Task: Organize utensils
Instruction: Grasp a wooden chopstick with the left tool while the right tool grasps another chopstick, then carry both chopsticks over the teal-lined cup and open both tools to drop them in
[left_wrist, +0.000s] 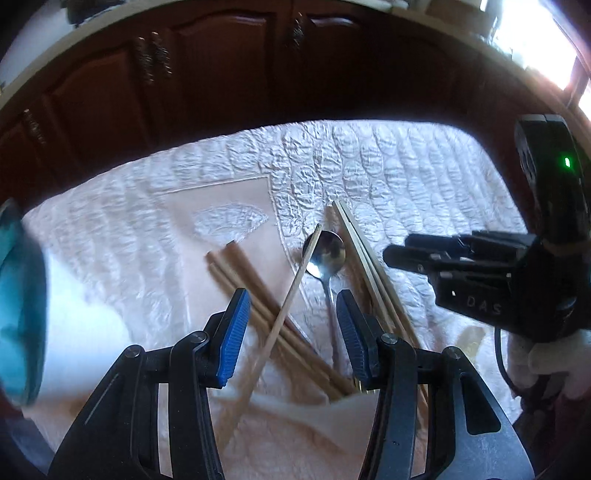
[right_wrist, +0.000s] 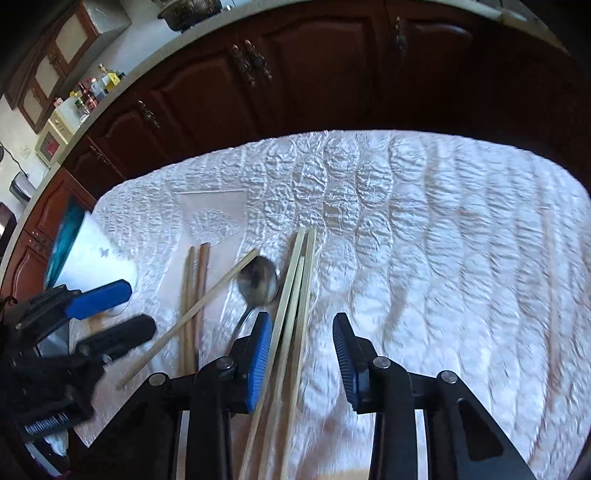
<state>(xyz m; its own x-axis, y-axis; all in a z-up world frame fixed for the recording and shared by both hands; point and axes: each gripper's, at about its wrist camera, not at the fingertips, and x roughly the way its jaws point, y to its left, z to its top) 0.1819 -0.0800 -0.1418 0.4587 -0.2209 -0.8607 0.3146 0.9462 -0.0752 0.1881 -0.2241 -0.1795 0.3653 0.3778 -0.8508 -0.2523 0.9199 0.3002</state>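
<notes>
On a white quilted cloth lie a metal spoon, a pair of brown chopsticks, one pale chopstick lying across them, and a bundle of pale chopsticks. My left gripper is open above the brown chopsticks, the single pale chopstick and the spoon handle. My right gripper is open over the pale bundle, which runs along its left finger. Each gripper shows in the other's view: the left and the right.
A teal and white container stands at the left edge of the cloth. Dark wooden cabinets line the far side beyond the table edge. A pale napkin lies under the brown chopsticks.
</notes>
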